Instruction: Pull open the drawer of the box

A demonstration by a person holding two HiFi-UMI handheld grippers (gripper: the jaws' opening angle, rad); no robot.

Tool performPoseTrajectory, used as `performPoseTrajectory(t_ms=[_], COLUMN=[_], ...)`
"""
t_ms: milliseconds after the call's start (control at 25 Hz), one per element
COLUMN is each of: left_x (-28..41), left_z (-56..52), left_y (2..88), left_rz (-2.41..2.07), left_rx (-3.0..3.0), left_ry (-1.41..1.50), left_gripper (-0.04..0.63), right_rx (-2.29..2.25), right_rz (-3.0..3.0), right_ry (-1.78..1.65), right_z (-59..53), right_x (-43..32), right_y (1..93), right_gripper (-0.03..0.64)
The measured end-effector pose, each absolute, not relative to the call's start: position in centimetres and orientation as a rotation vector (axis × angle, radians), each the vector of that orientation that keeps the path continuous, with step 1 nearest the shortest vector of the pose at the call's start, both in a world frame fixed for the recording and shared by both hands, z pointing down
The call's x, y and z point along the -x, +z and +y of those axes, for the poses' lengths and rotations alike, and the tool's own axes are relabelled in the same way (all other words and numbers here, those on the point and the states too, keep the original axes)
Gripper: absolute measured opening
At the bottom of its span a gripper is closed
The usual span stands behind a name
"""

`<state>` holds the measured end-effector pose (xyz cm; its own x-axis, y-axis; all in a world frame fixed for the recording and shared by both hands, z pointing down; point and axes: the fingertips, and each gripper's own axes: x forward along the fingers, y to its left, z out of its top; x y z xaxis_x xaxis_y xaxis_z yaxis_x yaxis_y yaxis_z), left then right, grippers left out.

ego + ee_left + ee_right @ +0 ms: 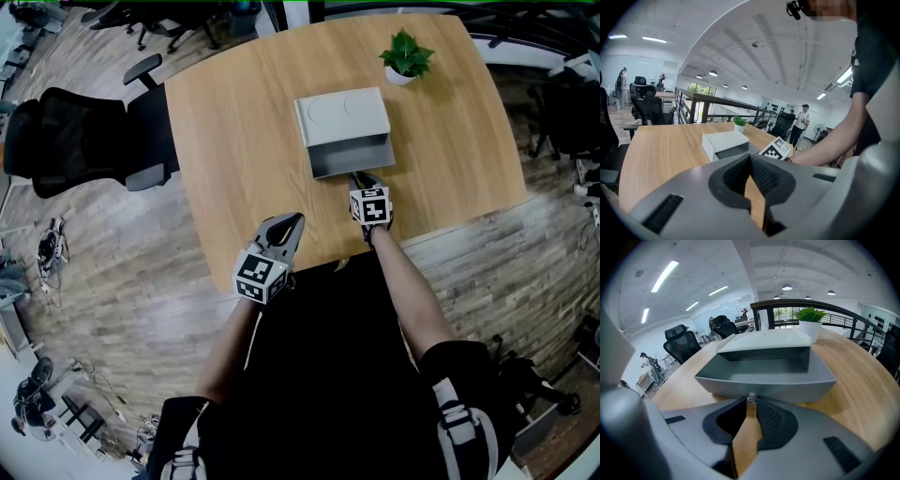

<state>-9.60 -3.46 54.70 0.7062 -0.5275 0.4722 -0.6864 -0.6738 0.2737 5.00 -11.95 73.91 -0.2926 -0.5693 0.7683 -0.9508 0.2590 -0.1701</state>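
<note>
A pale grey box [342,117] sits on the wooden table [234,131], and its grey drawer [352,159] stands pulled out toward me, empty inside. My right gripper [364,180] is at the drawer's front wall. In the right gripper view the drawer [768,376] fills the middle, and the right gripper [751,401] is shut on the small knob [751,397] at the front. My left gripper [289,223] hovers at the table's near edge, left of the drawer, shut with nothing in it. The left gripper view shows the left gripper [750,157] with the box [724,140] beyond it.
A small potted plant [406,58] stands at the table's far right, behind the box, and the plant [811,319] also shows in the right gripper view. A black office chair [75,141] is by the table's left side. People stand far off in the room.
</note>
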Motion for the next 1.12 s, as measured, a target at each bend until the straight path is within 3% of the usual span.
performPoseTrajectory(t_ms=[1120], left_x=[9.2], left_z=[-2.3], left_y=[54.4], left_rz=[-0.905], left_rx=[-2.520], left_ry=[0.505], left_gripper=[0.021], right_rx=[-1.381], right_rz=[-1.962], right_ry=[0.829], right_z=[-8.9], right_x=[-5.4], right_y=[74.1], right_gripper=[0.081])
